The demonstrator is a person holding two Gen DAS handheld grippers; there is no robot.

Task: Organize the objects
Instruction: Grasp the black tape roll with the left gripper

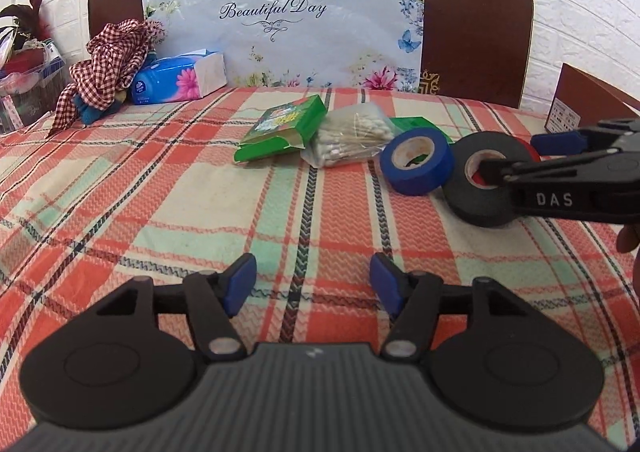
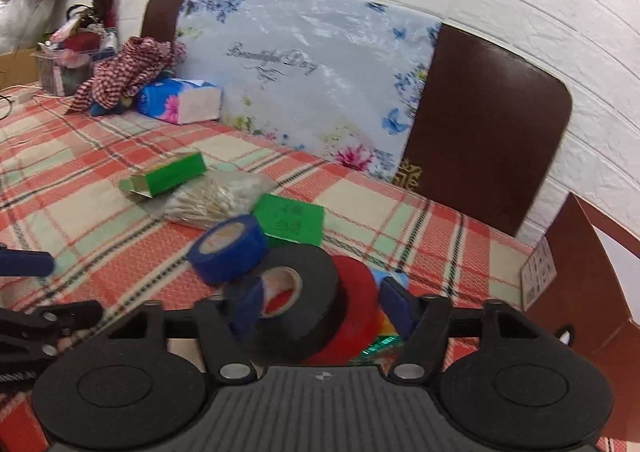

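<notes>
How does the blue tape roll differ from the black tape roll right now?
The blue tape roll looks smaller than the black tape roll. The blue tape roll lies free on the tablecloth, while the black tape roll leans on a red roll, between the open right hand-held gripper fingers. Both are tilted.

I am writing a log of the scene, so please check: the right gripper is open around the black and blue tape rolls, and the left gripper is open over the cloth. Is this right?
Not quite. The right gripper brackets the black tape roll and the red tape roll, as the right wrist view shows; the blue tape roll lies outside it. The left gripper is indeed open over the cloth.
</notes>
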